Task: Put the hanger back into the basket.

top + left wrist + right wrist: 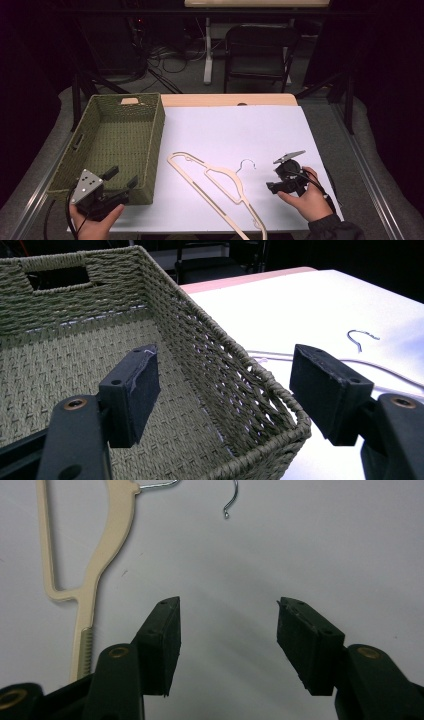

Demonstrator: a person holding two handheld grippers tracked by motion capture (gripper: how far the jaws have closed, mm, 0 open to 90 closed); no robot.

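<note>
**Hanger flat on white table, both grippers wide open and empty**

Cream plastic hanger (220, 187) lying flat on the white table (235, 132), roughly at the middle of the near half, running diagonally from upper left toward the near edge; metal hook (246, 164) pointing away to the right, toward the right gripper (280, 175); in the right gripper view, hanger (95, 555) up and left of the jaws, hook (231, 500) straight ahead at the top, both well clear of the pads.

Right gripper held in the person's right hand (307, 197) at the near right of the table, just beside the hook but not touching; jaws spread wide, nothing between them but bare table.

Left gripper (120, 176) held in the left hand (95, 222) at the near left corner, poised over the near right corner of the green woven basket (100, 102); jaws gaping apart, gripping nothing; in the left gripper view, one pad over the basket's inside, the other outside its wall, with the basket rim (280, 395) between them; no contact to be made out.

Basket standing at the left of the table, just beside the hanger's far end; handle cutout in its far wall.
</note>
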